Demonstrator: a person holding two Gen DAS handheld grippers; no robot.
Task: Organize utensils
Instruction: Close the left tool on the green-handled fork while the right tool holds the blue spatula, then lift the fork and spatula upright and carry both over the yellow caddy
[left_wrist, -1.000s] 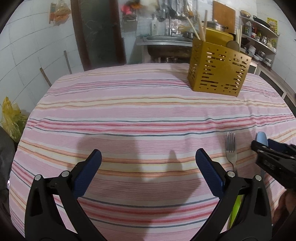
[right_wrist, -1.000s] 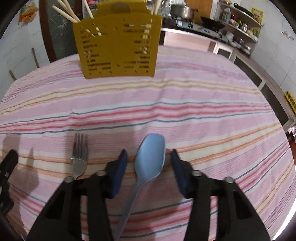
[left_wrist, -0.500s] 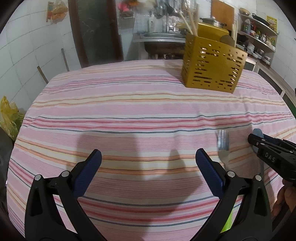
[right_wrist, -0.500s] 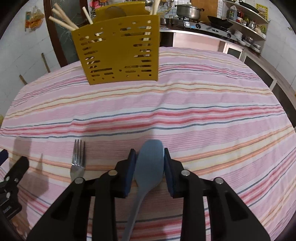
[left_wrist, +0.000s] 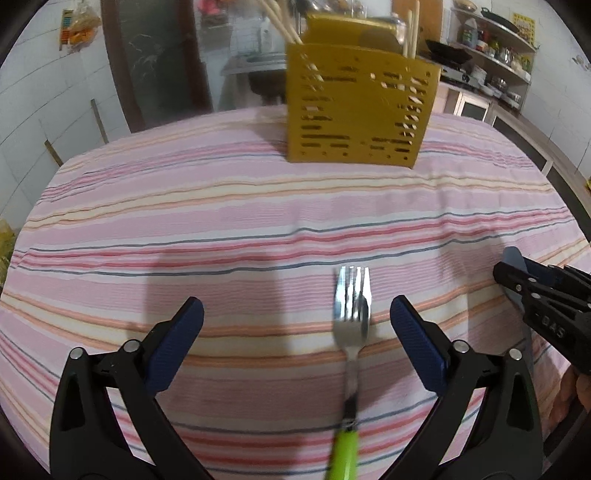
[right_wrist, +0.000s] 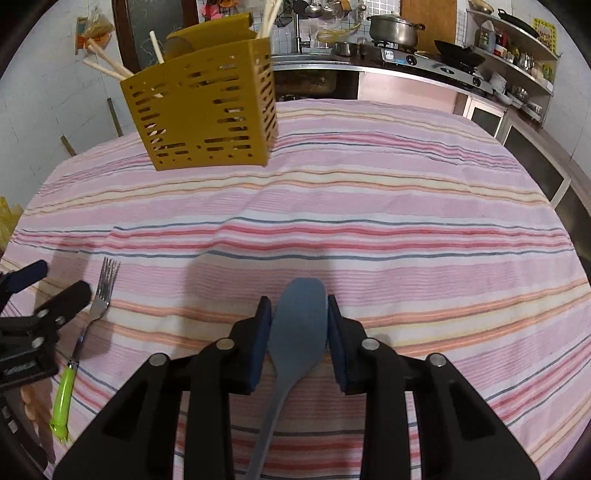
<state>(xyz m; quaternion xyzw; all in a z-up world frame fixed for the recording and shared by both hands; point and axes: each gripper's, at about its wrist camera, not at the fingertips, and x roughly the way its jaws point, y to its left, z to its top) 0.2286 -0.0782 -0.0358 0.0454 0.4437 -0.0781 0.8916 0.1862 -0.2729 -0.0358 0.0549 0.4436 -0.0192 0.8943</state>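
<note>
Near the table's front edge, the right gripper (right_wrist: 299, 325) clamps a blue spoon (right_wrist: 300, 321); the left gripper (left_wrist: 295, 325) stands wide around a fork (left_wrist: 352, 310), apparently not touching it.

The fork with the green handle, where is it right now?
The fork lies on the striped tablecloth between the open left gripper's fingers, left of the blue spoon in the right gripper.
</note>
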